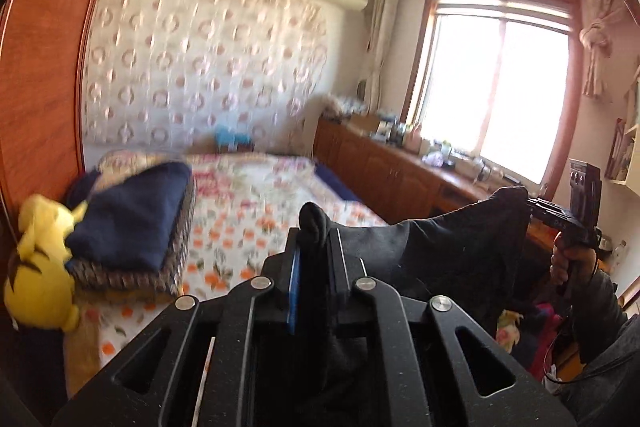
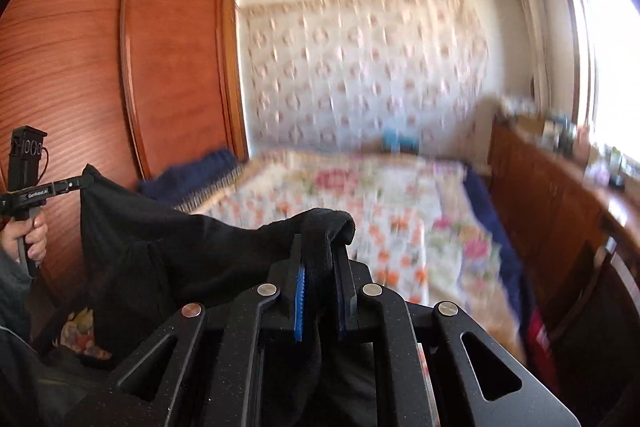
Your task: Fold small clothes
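Holding a black garment (image 1: 460,247) aloft between the two grippers, above the near end of a bed (image 1: 248,211) with a flowered cover in orange, pink and green. Left gripper (image 1: 316,227) pinching one bunched corner of the cloth between its blue ribbed pads, jaws nearly together; right gripper (image 2: 320,239) pinching the opposite corner in the same way, a soft knitted-looking cuff of fabric folded over its tips. Stretched roughly level from one gripper to the other, long axis running side to side across the foot of the bed, upper edge sagging slightly in the middle, the rest hanging down in loose matte folds. Readable on the left gripper's side bar, seen from the right wrist view: white lettering that looks like "GenRobot.AI", small and not fully sharp; on the right gripper's bar, seen from the left wrist view, only a few pale letters, too blurred to read. Black metal linkage with round silver pivot pins in both foregrounds. Gripping each handle, a hand (image 2: 30,231) in a dark sleeve. Resting at the bed's left side: a folded navy blanket (image 1: 132,215) on a woven grey-brown layer, just beside a yellow plush toy (image 1: 40,267). Glossy reddish wooden wardrobe (image 2: 120,67) with curved doors on the left; long wooden cabinet (image 1: 392,175) under a bright window (image 1: 496,87).
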### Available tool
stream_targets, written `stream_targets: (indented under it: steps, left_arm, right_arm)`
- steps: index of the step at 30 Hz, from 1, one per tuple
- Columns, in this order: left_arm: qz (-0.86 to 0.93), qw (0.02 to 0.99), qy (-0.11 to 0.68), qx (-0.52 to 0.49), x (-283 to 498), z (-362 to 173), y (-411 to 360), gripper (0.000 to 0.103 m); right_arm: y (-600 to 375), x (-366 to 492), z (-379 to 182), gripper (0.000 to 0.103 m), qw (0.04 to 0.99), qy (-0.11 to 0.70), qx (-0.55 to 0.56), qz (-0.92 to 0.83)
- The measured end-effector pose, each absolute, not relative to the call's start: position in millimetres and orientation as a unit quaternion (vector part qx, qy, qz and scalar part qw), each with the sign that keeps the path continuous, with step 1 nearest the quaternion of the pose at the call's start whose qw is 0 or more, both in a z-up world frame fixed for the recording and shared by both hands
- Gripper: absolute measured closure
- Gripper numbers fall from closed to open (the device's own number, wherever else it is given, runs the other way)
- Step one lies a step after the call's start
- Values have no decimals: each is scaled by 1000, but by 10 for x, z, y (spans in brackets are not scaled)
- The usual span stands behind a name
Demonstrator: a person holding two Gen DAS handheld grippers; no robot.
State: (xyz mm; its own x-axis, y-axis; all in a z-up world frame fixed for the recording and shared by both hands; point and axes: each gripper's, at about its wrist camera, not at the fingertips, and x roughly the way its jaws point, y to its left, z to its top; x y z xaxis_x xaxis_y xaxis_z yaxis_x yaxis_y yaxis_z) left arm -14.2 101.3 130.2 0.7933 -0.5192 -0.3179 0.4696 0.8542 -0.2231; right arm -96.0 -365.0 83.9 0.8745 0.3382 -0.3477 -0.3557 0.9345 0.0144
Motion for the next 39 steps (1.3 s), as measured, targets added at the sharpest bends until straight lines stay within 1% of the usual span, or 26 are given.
stream_targets:
  steps: [4,7,9,11,14,15,19,21,23,26,29,30,31,33,34,35,36,37,39]
  left_arm:
    - [-244,959,141,-41,-44,1821,1069,91]
    - [-225,965,134,-18,301,2037,1056,91]
    - [-195,970,146,0,717,2002,1021,91]
    - [-174,970,170,8,1108,1812,971,91]
    - [-153,962,228,17,1857,1251,854,91]
    - [-145,956,253,18,2166,977,826,91]
    - [-125,938,321,22,2797,174,688,90]
    - [-127,931,342,15,2954,-17,627,90]
    - [-124,930,346,27,3034,-106,537,90]
    - [-125,931,342,33,3071,-102,492,88]
    - [-121,932,338,47,3076,-35,438,81]
    - [-120,933,335,55,3102,-11,428,76]
    - [-119,933,334,61,3096,-1,408,69]
    - [-125,933,331,64,3097,36,413,57]
    - [-133,932,330,64,3061,54,396,53]
    - [-138,932,329,65,3021,60,378,49]
    - [-139,932,329,66,2987,59,362,39]
    - [-139,932,328,64,2920,54,341,35]
    - [-152,930,331,57,2857,34,317,32]
  right_arm:
    - [-3662,-1091,1408,92,975,125,-66,174]
    - [-3638,-945,1740,92,977,99,-93,162]
    - [-3592,-702,1832,92,977,96,-111,154]
    - [-3536,-316,1775,92,976,106,-125,142]
    - [-3441,504,1429,92,970,153,-130,134]
    - [-3320,779,1283,92,968,170,-133,131]
    - [-3163,1816,501,92,951,259,-132,108]
    - [-3086,2190,127,92,940,299,-131,97]
    - [-3000,2440,-122,92,931,328,-134,86]
    - [-2897,2734,-218,92,928,342,-123,83]
    - [-2890,2853,-228,92,926,352,-109,85]
    - [-2903,2899,-221,92,924,358,-104,87]
    - [-3014,2954,-203,91,922,364,-99,89]
    - [-3176,3023,-182,84,916,379,-96,85]
    - [-3247,2998,-203,79,916,382,-97,81]
    - [-3299,3034,-223,77,915,383,-96,75]
    - [-3327,3127,-270,75,916,385,-93,71]
    - [-3337,3141,-276,72,916,385,-90,69]
    - [-3318,3121,-276,70,917,384,-85,72]
